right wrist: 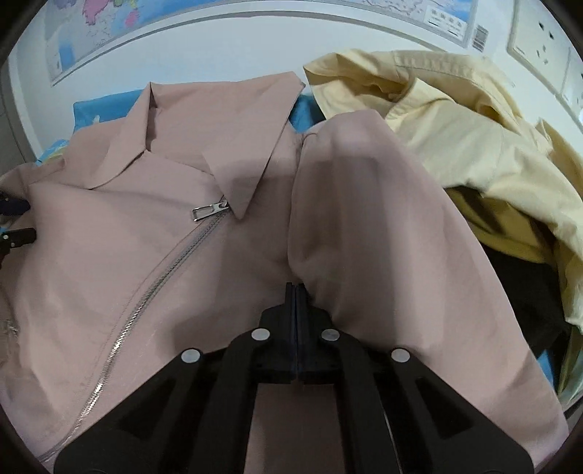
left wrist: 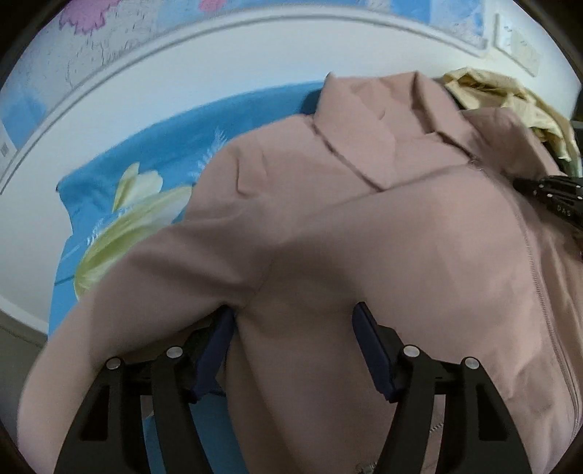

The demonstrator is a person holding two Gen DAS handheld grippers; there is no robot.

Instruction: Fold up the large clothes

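On the blue flowered sheet [left wrist: 91, 204] lies one pink jacket [left wrist: 364, 237], spread front up, its collar toward twelve o'clock in both views. One silver zipper [right wrist: 153, 288] runs slantwise down the jacket's front, and its single pull tab [right wrist: 209, 212] rests just under the collar point. One pale yellow garment [right wrist: 455, 120] sits bunched at about two o'clock of the jacket, touching its upper sleeve; a dark cloth [right wrist: 524, 291] shows under that heap, though what it is cannot be told.

Two tongs are in view. The left tongs [left wrist: 295, 350] stand wide apart, with pink fabric bulging up between the two blue pads [left wrist: 215, 353]; they straddle a fold near the sleeve seam, and the pads are not pressed together on it. The right tongs [right wrist: 296, 291] are closed tight, pads meeting, nipped on the pink jacket where a sleeve [right wrist: 364, 218] folds over the body at the centre of the right wrist view. In that same view the left tongs' tips appear at nine o'clock on the jacket's edge.

One map poster [right wrist: 255, 11] hangs on the white wall at twelve o'clock, and one wall socket plate [right wrist: 539, 40] sits at two o'clock.
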